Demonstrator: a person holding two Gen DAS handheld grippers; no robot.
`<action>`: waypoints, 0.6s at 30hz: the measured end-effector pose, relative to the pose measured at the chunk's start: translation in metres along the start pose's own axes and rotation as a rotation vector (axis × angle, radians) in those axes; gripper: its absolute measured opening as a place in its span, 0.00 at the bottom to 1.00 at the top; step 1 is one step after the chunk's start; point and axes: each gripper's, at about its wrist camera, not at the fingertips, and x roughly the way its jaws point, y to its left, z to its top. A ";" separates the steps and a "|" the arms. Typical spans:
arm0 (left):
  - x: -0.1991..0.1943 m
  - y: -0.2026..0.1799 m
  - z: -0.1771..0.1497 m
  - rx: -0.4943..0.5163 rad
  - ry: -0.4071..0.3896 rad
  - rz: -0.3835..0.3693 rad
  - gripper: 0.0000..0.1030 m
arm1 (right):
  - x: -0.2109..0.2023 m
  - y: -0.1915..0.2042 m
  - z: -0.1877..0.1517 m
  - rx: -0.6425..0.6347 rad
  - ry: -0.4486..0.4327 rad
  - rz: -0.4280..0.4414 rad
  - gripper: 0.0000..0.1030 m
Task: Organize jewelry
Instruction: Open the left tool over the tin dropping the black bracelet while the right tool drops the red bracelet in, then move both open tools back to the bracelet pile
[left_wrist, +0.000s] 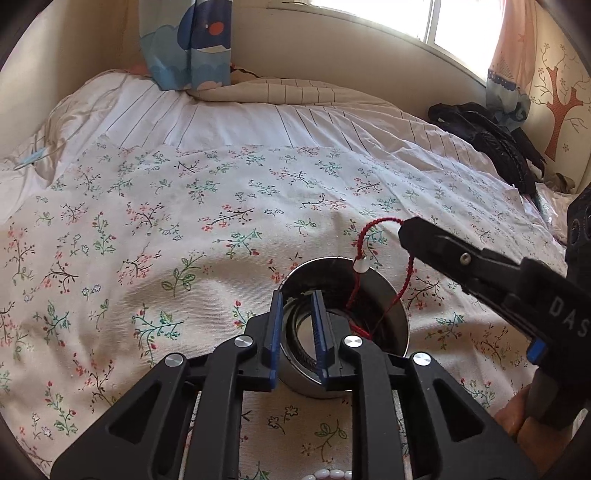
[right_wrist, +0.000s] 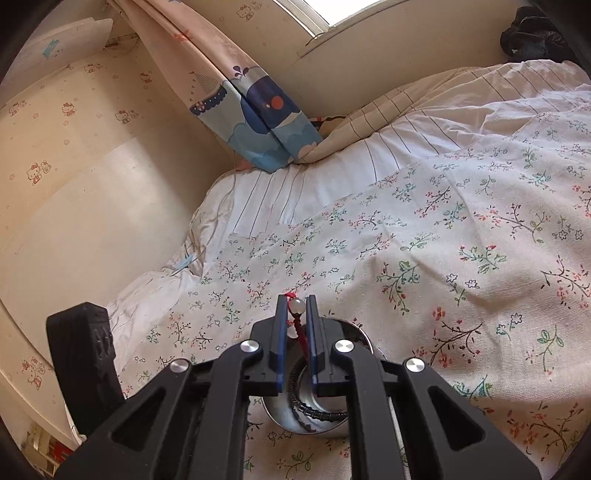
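Left wrist camera peers down along its tool (left_wrist: 297, 336), close over the round shiny metal bowl (left_wrist: 400, 317) on the floral-sheeted bed (left_wrist: 147, 229), facing the window. Right wrist camera sits equally close, angled toward the wall; both share bowl and bed.

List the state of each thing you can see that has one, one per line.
Red cord bracelet: pinched at its top, hanging into the bowl.
Steel bowl: upright on the bed, dark bead chain lying inside.
Right claw: shut on the bracelet.
Left claw: slightly open over the bowl's rim, gripping nothing.
White bead strand: lying on the floral sheet.
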 end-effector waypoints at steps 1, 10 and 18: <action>-0.003 0.002 0.000 -0.006 -0.008 0.012 0.24 | 0.003 -0.001 -0.001 0.000 0.013 -0.001 0.11; -0.022 0.030 -0.002 -0.072 -0.040 0.071 0.43 | -0.002 -0.007 -0.009 0.010 0.020 -0.065 0.43; -0.046 0.021 -0.031 -0.020 0.001 0.132 0.68 | -0.038 -0.006 -0.029 -0.001 0.044 -0.181 0.73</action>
